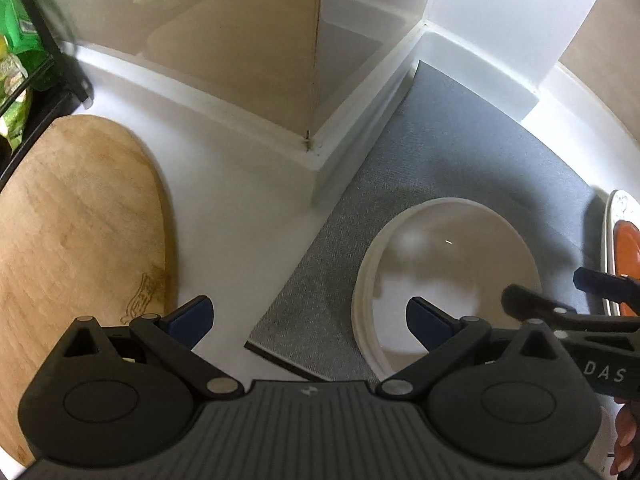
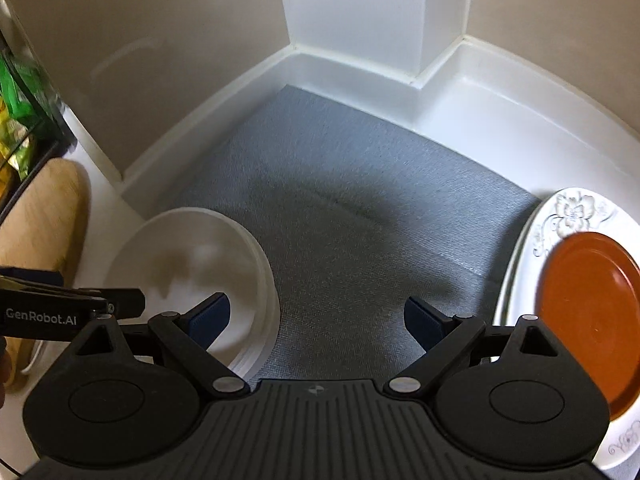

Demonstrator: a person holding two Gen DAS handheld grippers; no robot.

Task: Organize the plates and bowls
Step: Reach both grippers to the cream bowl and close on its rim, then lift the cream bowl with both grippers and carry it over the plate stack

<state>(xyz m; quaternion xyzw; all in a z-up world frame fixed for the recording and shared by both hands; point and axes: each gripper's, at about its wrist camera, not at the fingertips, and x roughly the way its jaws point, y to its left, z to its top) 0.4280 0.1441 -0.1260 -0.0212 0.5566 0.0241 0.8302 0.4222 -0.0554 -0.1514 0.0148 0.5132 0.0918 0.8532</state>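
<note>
1. Left gripper [image 1: 308,322] is seen nearest the lens, jaws spread wide, nothing held; it hangs over the white counter [image 1: 240,216] and the near corner of the grey mat [image 1: 460,168].
2. Wooden cutting board [image 1: 80,216] is seen far left, snack packets [image 1: 16,52] on a black rack behind it.
3. Stacked white bowls [image 1: 448,264] rest on the mat's left part; the rim is judged the best pinch point, approached level so the stack is not tipped.
4. Right gripper [image 2: 316,320] is also wide open and empty, over bare mat between the bowls and the plates.
5. Orange plate [image 2: 592,320] lies on the floral white plates [image 2: 572,212] at the mat's right edge; sorting appears nearly done, so any remaining lift should be slow with the rim fully seated between the pads.
6. Writing: "GenRobot.AI" is read on the left gripper's side in the right wrist view; "DAS" on the right gripper's side in the left wrist view. A burnt mark on the board is unreadable.
</note>
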